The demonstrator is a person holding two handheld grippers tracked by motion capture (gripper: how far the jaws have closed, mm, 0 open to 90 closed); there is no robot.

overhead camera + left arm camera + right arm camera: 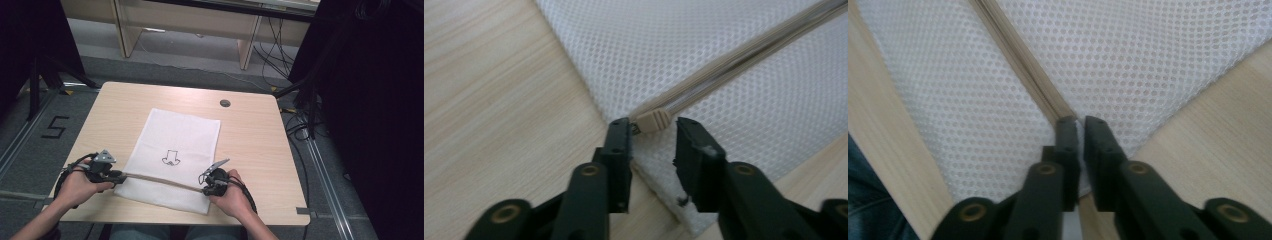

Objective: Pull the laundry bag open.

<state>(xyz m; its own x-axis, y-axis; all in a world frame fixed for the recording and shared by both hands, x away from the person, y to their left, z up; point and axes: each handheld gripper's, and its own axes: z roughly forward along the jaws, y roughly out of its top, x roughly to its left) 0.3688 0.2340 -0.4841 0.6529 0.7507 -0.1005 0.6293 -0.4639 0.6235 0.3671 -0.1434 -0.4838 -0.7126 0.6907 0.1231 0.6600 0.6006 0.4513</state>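
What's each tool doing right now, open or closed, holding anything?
Left tool: open, jaws either side of the zipper pull, not clamped.
Right tool: closed on the mesh bag's zipper strip.

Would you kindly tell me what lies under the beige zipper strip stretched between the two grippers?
The white mesh bag lies under the zipper strip, on the wooden table. Whatever is inside the bag is hidden.
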